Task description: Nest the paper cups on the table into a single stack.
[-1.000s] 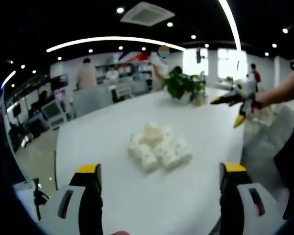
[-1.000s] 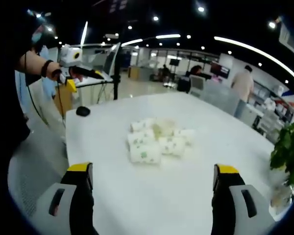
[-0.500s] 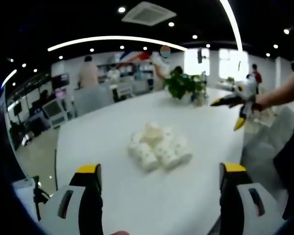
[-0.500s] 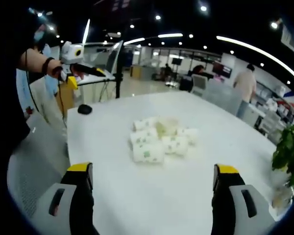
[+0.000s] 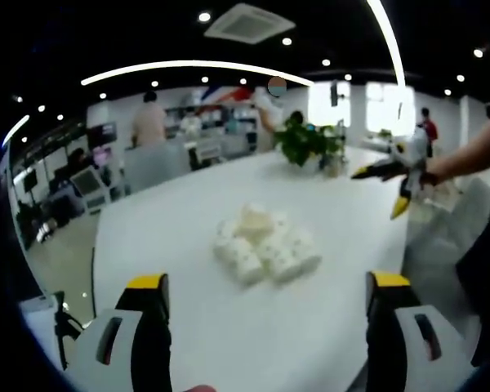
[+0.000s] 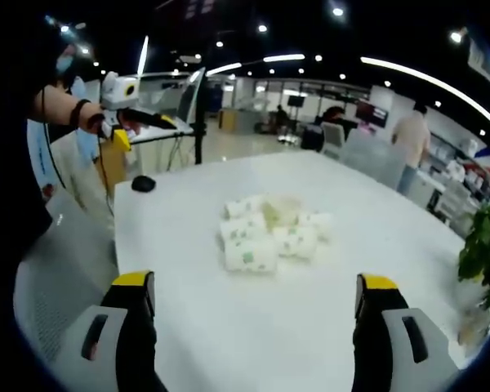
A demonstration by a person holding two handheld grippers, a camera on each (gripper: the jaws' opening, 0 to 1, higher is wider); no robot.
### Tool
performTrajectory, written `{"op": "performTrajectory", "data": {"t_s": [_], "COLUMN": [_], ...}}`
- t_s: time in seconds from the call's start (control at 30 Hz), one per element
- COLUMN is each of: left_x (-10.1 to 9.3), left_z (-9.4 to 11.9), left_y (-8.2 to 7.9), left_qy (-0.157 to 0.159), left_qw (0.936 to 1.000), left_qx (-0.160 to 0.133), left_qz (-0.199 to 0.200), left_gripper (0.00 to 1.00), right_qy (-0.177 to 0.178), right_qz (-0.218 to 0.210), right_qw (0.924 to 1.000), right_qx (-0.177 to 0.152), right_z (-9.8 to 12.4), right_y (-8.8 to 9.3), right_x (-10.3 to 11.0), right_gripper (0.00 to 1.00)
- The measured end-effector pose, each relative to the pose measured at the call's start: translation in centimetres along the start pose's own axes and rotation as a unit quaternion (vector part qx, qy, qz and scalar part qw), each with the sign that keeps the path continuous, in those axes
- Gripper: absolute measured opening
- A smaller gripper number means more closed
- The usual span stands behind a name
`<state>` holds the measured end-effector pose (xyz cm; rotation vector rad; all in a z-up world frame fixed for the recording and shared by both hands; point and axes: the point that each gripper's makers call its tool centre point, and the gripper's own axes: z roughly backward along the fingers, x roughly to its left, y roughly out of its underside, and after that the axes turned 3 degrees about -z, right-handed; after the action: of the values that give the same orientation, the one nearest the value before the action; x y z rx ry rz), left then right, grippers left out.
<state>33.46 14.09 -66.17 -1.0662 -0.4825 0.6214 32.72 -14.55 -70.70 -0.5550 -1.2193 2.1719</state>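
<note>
Several white paper cups [image 5: 266, 243] with small green marks lie on their sides in a tight cluster near the middle of the white table [image 5: 188, 220]; the same cups [image 6: 272, 233] appear in the right gripper view. My left gripper [image 5: 265, 304] is open, its yellow-tipped jaws wide apart, well short of the cups. My right gripper [image 6: 251, 300] is likewise open and empty, short of the cluster. The right gripper [image 5: 389, 178] also shows held in a hand at the right of the left gripper view, and the left gripper [image 6: 135, 122] at the upper left of the right gripper view.
A potted green plant [image 5: 306, 145] stands at the far end of the table; the plant [image 6: 483, 257] is at the right edge in the right gripper view. A small dark object [image 6: 143, 184] lies near the table's corner. Desks, chairs and people fill the office behind.
Both views have drifted very slightly; the cups lie as before and both grippers stay open.
</note>
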Motion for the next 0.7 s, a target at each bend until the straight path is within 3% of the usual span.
{"op": "performTrajectory", "data": {"t_s": [0.7], "left_x": [0.03], "left_z": [0.24], "left_y": [0.65], "left_qy": [-0.001], "left_qw": [1.0], "left_qx": [0.002], "left_qz": [0.009], "left_gripper": [0.99], "right_qy": [-0.007], "right_qz": [-0.001], "right_qw": [1.0], "right_qx": [0.006], "right_z": [-0.16], "right_y": [0.36], "right_x": [-0.13], "right_gripper": [1.0]}}
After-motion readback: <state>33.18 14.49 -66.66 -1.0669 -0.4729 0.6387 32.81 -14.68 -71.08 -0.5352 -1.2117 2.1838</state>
